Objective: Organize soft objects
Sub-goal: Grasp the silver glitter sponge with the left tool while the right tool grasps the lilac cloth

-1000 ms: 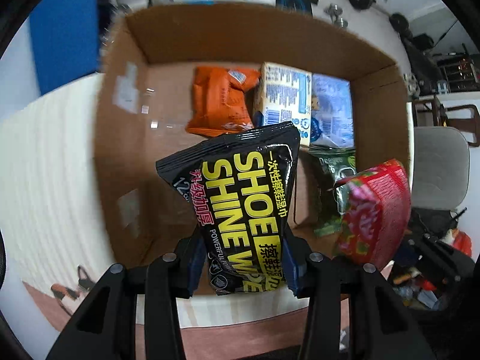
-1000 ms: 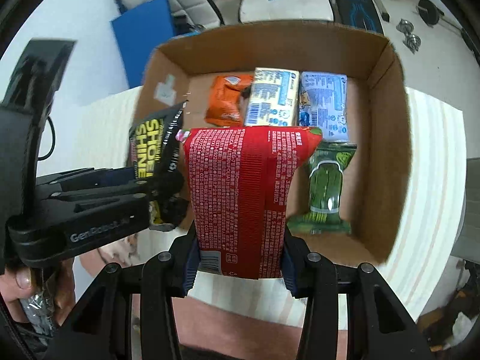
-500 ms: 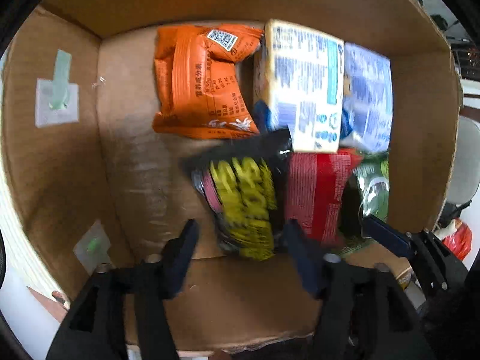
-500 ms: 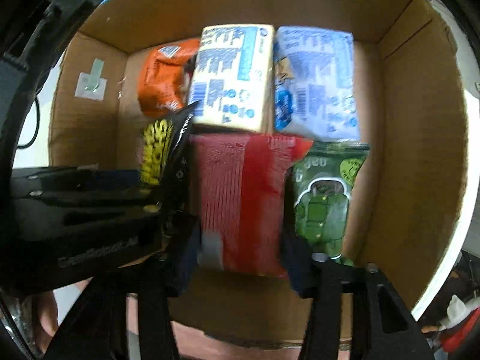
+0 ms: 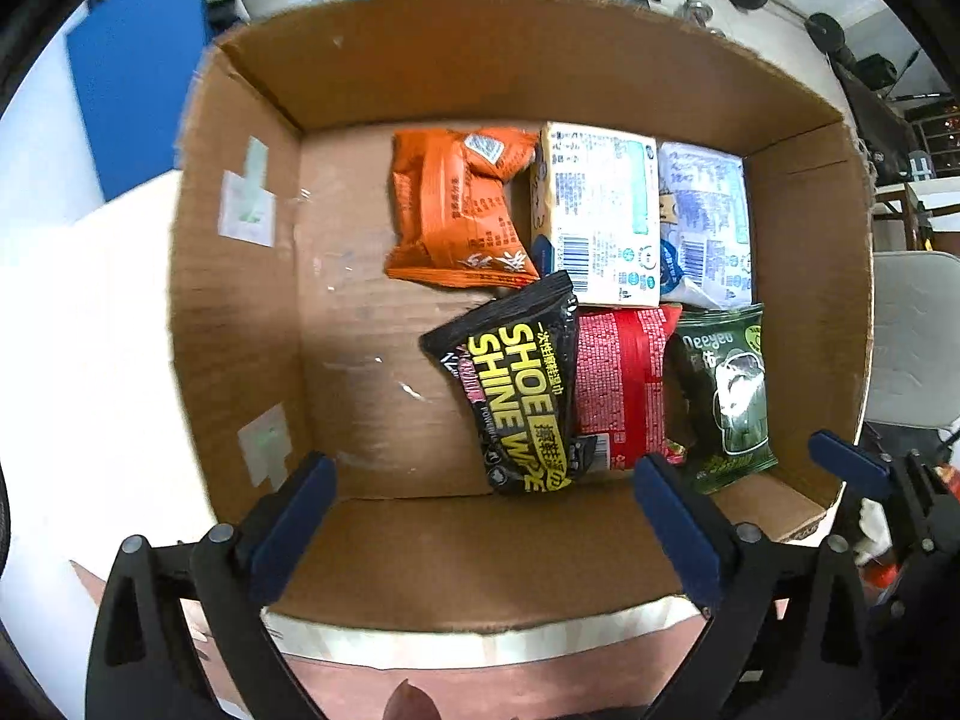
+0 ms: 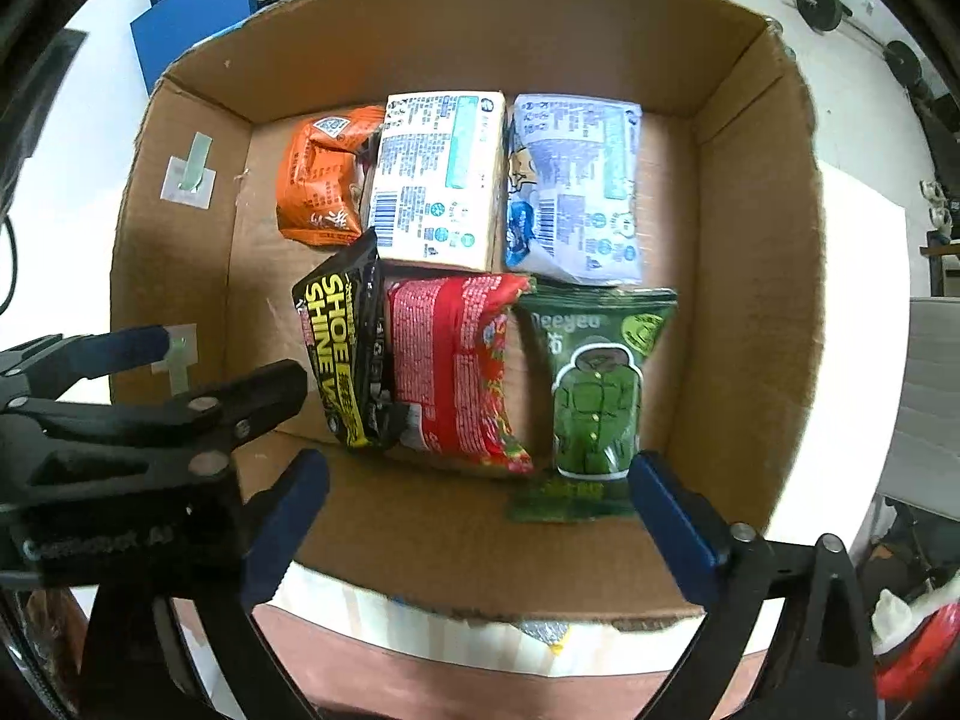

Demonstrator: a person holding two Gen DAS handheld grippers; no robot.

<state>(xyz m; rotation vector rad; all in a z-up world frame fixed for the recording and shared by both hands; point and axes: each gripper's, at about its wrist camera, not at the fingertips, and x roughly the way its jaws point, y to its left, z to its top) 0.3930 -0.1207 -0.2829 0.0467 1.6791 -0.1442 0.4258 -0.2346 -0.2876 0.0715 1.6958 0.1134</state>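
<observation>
Below both grippers sat an open cardboard box (image 6: 756, 324), the landmark for everything else. Along the box's far wall lay three packs in a row: an orange pouch (image 6: 321, 180), a cream tissue pack (image 6: 435, 180) and a pale blue tissue pack (image 6: 573, 186), the orange one partly hidden behind the cream one's edge. Nearer the box's front wall lay a black shoe shine wipes pack (image 5: 516, 396), tilted and leaning over the edge of a red pack (image 6: 456, 366), with a green pack (image 6: 597, 384) beside that. The green pack's lower end was blurred and its print unreadable. The left gripper (image 5: 486, 516) hung over the box's front wall, its jaws opening wide with nothing between them. The right gripper (image 6: 480, 516) hung likewise, its jaws opening and empty; its right fingertip (image 6: 672, 516) covered a corner of the green pack. The box's left floor was bare cardboard.
</observation>
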